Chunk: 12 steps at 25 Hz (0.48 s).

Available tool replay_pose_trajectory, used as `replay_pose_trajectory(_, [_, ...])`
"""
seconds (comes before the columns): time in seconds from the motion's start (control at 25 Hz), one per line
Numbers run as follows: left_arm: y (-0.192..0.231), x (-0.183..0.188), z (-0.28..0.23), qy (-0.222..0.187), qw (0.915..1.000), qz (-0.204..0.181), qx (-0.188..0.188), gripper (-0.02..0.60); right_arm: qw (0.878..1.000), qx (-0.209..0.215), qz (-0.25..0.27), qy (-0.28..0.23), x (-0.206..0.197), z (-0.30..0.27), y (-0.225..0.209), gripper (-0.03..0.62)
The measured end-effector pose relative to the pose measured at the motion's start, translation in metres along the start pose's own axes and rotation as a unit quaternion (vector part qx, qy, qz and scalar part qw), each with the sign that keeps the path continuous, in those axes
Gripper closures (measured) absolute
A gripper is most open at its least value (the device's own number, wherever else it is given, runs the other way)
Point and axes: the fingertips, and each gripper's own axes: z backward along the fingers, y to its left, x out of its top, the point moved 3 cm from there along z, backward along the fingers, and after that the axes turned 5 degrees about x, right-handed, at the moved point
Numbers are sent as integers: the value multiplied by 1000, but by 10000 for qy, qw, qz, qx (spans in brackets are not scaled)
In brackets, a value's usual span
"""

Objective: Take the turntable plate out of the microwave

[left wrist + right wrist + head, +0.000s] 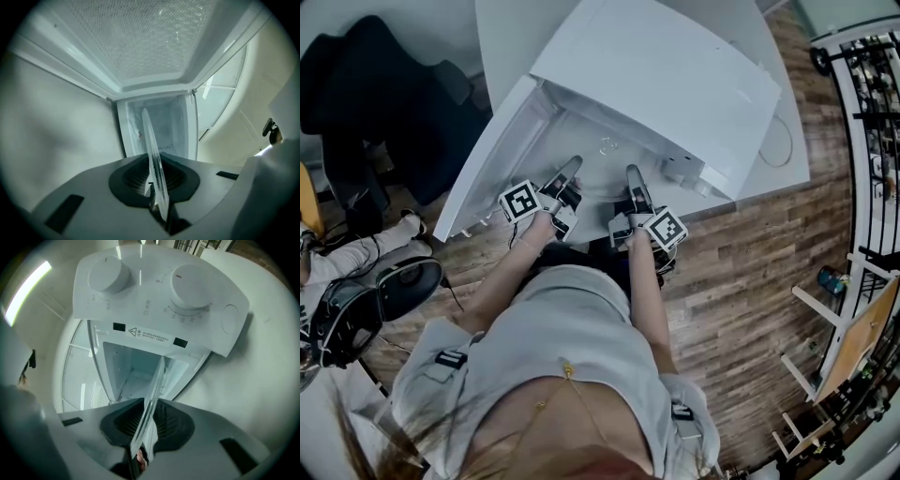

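A: Where's the turntable plate (pixel 153 154)?
B: A clear glass disc, edge-on at the white microwave's (pixel 675 84) mouth. The left tool (pixel 572 169) and right tool (pixel 633 176) each clamp its rim. From above, its outline is hard to make out.

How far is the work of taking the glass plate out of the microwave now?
Done: the microwave door stands open, and the left gripper and the right gripper have their jaws shut on the rim of the glass plate. In hand: the plate is held at the cavity mouth. Left: draw it fully clear of the microwave.
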Motion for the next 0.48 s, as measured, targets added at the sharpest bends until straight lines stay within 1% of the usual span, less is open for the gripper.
replay_pose_trajectory(0.32, [-20,-12,21,33,9999,-70,-140,531,10000,63,36,-21,-7,20,22,530])
replay_pose_trajectory(0.48, [-24,-15,33,76,9998,-153,-108,531,9999,99,46,-5,-11,26,33,530])
